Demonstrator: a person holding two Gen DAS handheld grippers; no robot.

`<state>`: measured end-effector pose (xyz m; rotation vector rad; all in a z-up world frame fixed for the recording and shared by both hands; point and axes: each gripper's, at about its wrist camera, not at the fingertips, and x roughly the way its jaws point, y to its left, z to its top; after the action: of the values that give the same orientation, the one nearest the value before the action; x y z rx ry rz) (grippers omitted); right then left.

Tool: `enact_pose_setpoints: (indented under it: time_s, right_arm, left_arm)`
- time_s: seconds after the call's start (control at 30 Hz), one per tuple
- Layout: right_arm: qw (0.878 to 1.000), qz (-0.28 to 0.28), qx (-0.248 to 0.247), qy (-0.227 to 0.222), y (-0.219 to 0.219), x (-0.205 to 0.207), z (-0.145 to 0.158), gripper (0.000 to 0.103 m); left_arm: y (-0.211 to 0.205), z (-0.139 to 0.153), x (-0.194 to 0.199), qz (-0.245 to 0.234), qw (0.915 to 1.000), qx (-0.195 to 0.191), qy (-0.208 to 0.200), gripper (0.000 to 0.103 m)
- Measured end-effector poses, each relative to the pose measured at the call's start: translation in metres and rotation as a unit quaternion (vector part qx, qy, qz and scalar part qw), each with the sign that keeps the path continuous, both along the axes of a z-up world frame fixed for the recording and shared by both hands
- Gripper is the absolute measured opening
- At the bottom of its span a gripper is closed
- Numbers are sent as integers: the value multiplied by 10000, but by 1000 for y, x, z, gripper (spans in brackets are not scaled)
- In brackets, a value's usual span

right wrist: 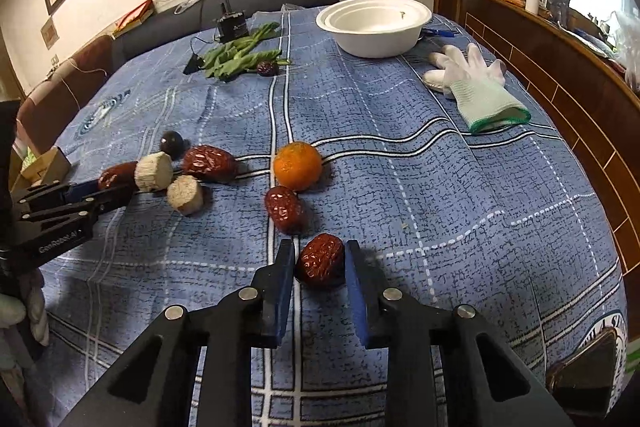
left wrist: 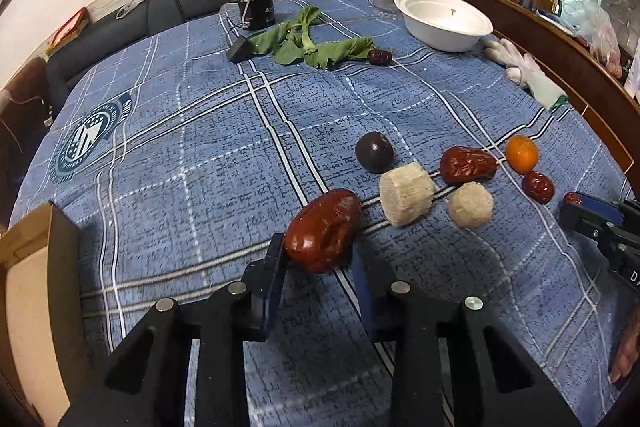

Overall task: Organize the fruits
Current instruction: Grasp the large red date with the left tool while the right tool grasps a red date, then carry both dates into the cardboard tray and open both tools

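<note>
With both sets of fingers closed on a red date, left gripper [left wrist: 318, 251] on the large date [left wrist: 323, 230], right gripper [right wrist: 320, 261] on the small date [right wrist: 321, 259], pick-up is in hand; next, lift toward the white bowl [right wrist: 374, 39]

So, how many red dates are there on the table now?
5 red dates: one in the left gripper, one in the right gripper, one beside the orange, one by the pale cut pieces, one at the green leaves. None seems hidden.
</note>
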<state>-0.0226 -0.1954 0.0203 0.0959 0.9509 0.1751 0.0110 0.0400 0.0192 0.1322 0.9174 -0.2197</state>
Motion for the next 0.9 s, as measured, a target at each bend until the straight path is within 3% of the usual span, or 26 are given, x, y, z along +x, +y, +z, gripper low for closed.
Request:
enact_pose_setpoints:
  time_s: [0.23,0.47,0.67,0.9]
  right_arm:
    - [9994,189,113,-248,6,-22,24,27]
    - [9955,733,423,-432,40,-45,51,27]
    - [9836,1573,733,-500,105,-63,69,27]
    - [9616,2487,1123,-307,194,-75,78,28]
  left_arm:
    - [23,33,-39,314,9971,-651,-240,31]
    - [82,61,-95,1098,9868,-1104,-446,31]
    - [157,66,-137,2006,9706,-1183,-614,31]
    - [223,68,-165,2657,9551,-1029,-818,31]
